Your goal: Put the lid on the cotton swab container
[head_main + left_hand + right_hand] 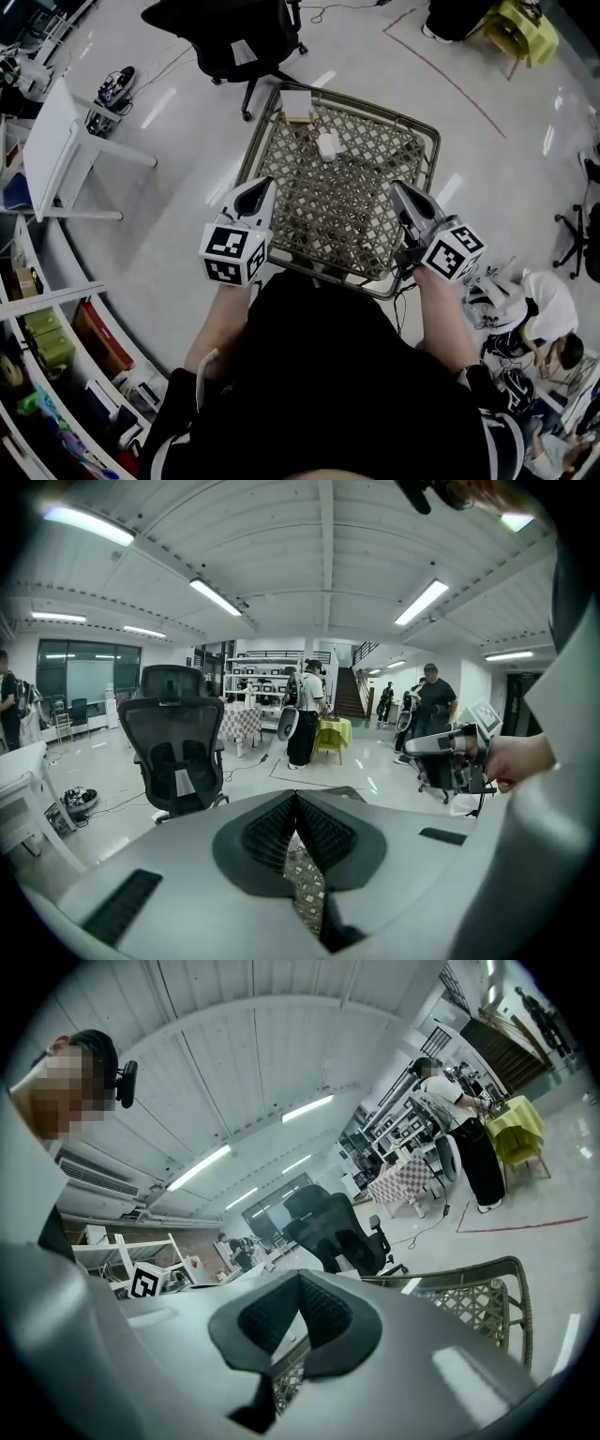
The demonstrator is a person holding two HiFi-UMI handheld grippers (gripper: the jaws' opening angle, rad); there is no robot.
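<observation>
In the head view a small white container (328,145) stands on the far half of a woven lattice table (281,202). Behind it, at the far edge, sits a small box with a white top (296,103). I cannot tell which piece is the lid. My left gripper (267,184) hovers over the table's near left edge, jaws pressed together and empty. My right gripper (396,187) hangs over the near right side, also shut on nothing. Both gripper views look up across the room: the left gripper (295,801) and right gripper (300,1279) show closed pads, and neither shows the container.
A black office chair (234,37) stands just beyond the table. A white desk (56,150) and shelves (47,347) line the left. A person (548,314) crouches at lower right. A yellow seat (520,28) is at far right. People stand in the distance (305,714).
</observation>
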